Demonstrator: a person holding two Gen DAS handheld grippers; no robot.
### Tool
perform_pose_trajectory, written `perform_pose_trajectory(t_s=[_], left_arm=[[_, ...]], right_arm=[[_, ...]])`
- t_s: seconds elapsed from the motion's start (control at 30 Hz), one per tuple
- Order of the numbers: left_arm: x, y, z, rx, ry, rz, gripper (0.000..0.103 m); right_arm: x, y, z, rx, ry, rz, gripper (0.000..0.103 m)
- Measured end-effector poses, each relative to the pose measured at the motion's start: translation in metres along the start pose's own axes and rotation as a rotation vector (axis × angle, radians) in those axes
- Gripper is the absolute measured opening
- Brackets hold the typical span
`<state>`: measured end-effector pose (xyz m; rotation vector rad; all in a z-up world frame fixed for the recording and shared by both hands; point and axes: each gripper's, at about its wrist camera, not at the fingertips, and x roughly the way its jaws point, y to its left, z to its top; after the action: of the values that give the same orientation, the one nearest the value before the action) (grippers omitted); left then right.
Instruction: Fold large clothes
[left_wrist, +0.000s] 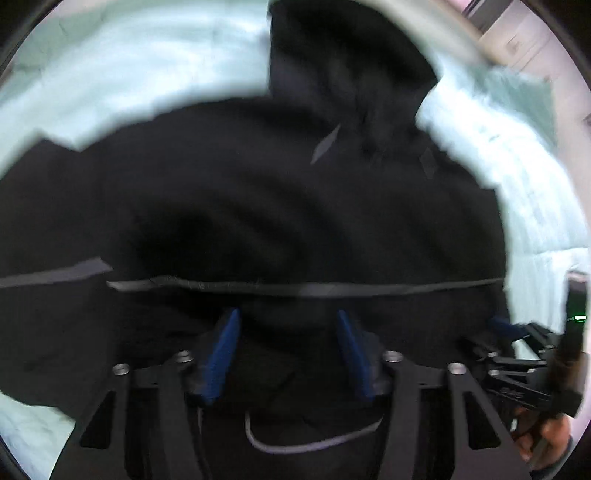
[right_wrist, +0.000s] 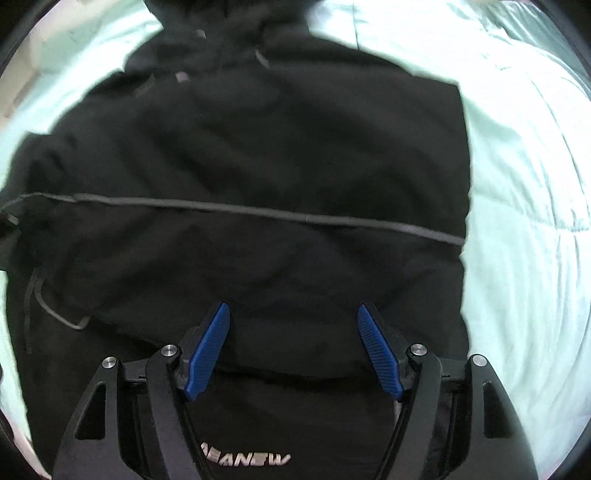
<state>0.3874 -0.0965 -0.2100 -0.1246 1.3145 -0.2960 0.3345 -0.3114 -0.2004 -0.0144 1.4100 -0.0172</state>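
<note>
A large black hooded jacket (left_wrist: 295, 206) lies spread on a pale mint bedcover (left_wrist: 129, 66), its hood (left_wrist: 343, 62) pointing away from me. A thin grey stripe (left_wrist: 332, 290) runs across its body. My left gripper (left_wrist: 287, 314) hovers close over the near part of the jacket, blue pads apart with only the cloth beneath them. In the right wrist view the same jacket (right_wrist: 258, 147) fills the frame, with its stripe (right_wrist: 258, 212) and white lettering (right_wrist: 245, 459) near the hem. My right gripper (right_wrist: 293, 306) stands open over that hem, gripping nothing.
The bedcover (right_wrist: 524, 184) stretches wide to the right of the jacket. A grey drawcord (right_wrist: 55, 314) loops at the jacket's left edge. The other gripper (left_wrist: 517, 343) and a hand (left_wrist: 546, 435) show at the left view's right edge, beside a green light (left_wrist: 578, 317).
</note>
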Motion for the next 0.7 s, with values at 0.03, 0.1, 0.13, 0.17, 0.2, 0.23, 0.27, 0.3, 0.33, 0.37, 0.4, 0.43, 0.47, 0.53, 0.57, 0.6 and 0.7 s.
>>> perform_pose_trajectory(t_s=[0.03, 0.1, 0.13, 0.17, 0.2, 0.23, 0.27, 0.3, 0.33, 0.37, 0.4, 0.43, 0.47, 0.53, 0.57, 0.6, 0.7], left_arm=[[0.012, 0.004, -0.002, -0.01, 0.001, 0.002, 0.054], [0.024, 0.007, 0.001, -0.029, 0.013, 0.0, 0.054], [0.026, 0.006, 0.003, -0.029, 0.022, 0.011, 0.054], [0.028, 0.004, 0.003, -0.021, 0.024, 0.025, 0.054], [0.03, 0.0, 0.003, -0.005, 0.022, 0.045, 0.054], [0.031, -0.004, 0.002, 0.014, 0.017, 0.067, 0.054], [0.032, -0.008, 0.0, 0.03, 0.006, 0.087, 0.054], [0.033, -0.01, -0.001, 0.034, 0.0, 0.093, 0.054], [0.033, -0.011, -0.002, 0.03, -0.008, 0.092, 0.054], [0.032, -0.01, -0.003, 0.024, -0.013, 0.087, 0.054], [0.029, -0.01, -0.004, 0.015, -0.014, 0.083, 0.054], [0.025, -0.01, -0.004, 0.006, -0.009, 0.089, 0.054], [0.016, -0.01, -0.004, -0.013, 0.0, 0.099, 0.051], [-0.014, -0.013, -0.003, -0.017, -0.053, 0.083, 0.051], [-0.036, -0.017, -0.005, 0.003, -0.117, 0.083, 0.053], [-0.044, -0.018, -0.006, 0.016, -0.136, 0.091, 0.054], [-0.044, -0.013, -0.01, 0.023, -0.116, 0.112, 0.054]], right_arm=[[0.004, -0.002, -0.002, -0.005, 0.002, -0.009, 0.075], [0.011, -0.002, -0.002, -0.002, 0.006, -0.013, 0.076], [0.013, -0.001, 0.0, -0.001, 0.011, -0.015, 0.077], [0.018, 0.005, 0.005, -0.005, 0.014, -0.023, 0.079], [0.018, 0.005, 0.003, -0.011, 0.011, -0.034, 0.082], [0.018, 0.008, 0.001, -0.017, 0.007, -0.044, 0.085], [0.02, 0.009, 0.002, -0.025, -0.002, -0.06, 0.086], [0.021, 0.01, 0.001, -0.024, -0.008, -0.066, 0.087], [0.022, 0.009, 0.001, -0.022, -0.011, -0.068, 0.087], [0.021, 0.009, 0.0, -0.018, -0.014, -0.069, 0.087], [0.017, 0.01, -0.007, -0.017, -0.015, -0.07, 0.087], [0.017, 0.015, -0.009, -0.017, -0.012, -0.069, 0.088], [0.016, 0.014, -0.008, -0.017, 0.013, -0.067, 0.088], [0.006, 0.008, -0.005, 0.018, 0.072, -0.046, 0.088], [-0.001, 0.005, 0.001, 0.039, 0.072, -0.012, 0.088], [-0.014, 0.002, 0.001, 0.066, 0.055, 0.051, 0.088], [-0.035, 0.007, -0.002, 0.048, 0.014, 0.057, 0.088]])
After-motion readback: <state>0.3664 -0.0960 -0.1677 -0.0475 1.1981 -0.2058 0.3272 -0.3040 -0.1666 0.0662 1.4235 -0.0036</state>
